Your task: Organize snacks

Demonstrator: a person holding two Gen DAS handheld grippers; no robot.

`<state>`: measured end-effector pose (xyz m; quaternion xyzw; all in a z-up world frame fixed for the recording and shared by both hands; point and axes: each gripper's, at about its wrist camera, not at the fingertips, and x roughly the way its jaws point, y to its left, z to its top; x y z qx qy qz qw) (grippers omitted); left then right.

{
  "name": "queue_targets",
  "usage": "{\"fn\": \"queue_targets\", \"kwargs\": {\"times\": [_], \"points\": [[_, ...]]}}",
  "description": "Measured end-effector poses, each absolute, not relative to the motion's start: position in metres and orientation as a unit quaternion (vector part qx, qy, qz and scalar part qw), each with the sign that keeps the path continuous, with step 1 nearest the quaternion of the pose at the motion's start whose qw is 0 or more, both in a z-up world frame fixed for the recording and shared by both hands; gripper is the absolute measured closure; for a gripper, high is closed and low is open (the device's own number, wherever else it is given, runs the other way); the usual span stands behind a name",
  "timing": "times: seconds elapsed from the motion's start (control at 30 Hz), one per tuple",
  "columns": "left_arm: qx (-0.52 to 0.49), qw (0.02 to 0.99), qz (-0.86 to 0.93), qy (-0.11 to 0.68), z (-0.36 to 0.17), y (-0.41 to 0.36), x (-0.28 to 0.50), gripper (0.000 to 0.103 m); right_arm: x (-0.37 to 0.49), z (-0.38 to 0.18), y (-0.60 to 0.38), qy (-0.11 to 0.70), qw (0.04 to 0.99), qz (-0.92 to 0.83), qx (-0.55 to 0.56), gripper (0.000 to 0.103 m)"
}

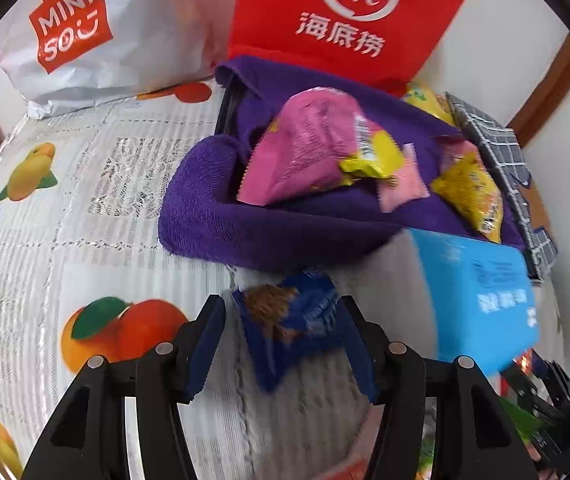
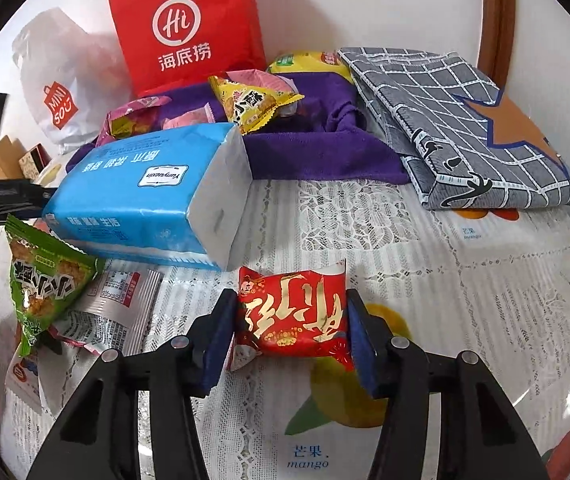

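A: Left gripper point(image 1: 281, 332) is clamped on a blue snack packet point(image 1: 289, 320), lifted over the fruit-print tablecloth point(image 1: 85, 200), just short of the purple towel point(image 1: 245, 236) where the pink packet point(image 1: 305, 144) and yellow packets lie.

B: Right gripper point(image 2: 289, 330)?

A: Pinching a red snack packet point(image 2: 293, 316) by both side edges, just above the cloth, near the blue tissue pack point(image 2: 145, 192).

B: Handling?

A: My read: both light, crinkly film, air-filled, contents crushable. Grip flat across the body, not the crimped ends. Red one's long axis runs pad to pad, print upside down; blue one hangs tilted, blurred.
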<state>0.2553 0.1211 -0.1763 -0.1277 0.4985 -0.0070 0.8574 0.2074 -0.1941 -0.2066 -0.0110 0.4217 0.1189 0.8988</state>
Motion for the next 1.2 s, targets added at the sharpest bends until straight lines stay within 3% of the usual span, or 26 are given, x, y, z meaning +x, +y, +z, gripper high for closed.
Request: {"fn": "queue_targets", "kwargs": {"times": [0.13, 0.2, 0.43, 0.73, 0.83, 1.2], "points": [[-0.113, 0.871, -0.014, 0.479, -0.177, 0.116, 0.255, 0.05, 0.207, -0.208, -0.185, 0.424, 0.898, 0.109, -0.039, 0.047], [-0.113, 0.871, -0.019, 0.478, -0.177, 0.118, 0.255, 0.062, 0.207, -0.208, -0.18, 0.423, 0.899, 0.102, -0.056, 0.046], [-0.124, 0.865, -0.02, 0.485, -0.171, 0.133, 0.226, 0.069, 0.207, -0.208, -0.185, 0.423, 0.899, 0.11, -0.037, 0.046], [-0.13, 0.854, -0.044, 0.501, -0.169, 0.145, 0.162, 0.065, 0.208, -0.208, -0.186, 0.423, 0.899, 0.114, -0.031, 0.044], [-0.106, 0.875, -0.035, 0.472, -0.153, 0.141, 0.159, 0.051, 0.209, -0.208, -0.185, 0.423, 0.899, 0.113, -0.033, 0.044], [-0.098, 0.854, -0.068, 0.506, -0.172, 0.122, 0.18, 0.051, 0.209, -0.208, -0.185, 0.422, 0.899, 0.114, -0.033, 0.043]]}}
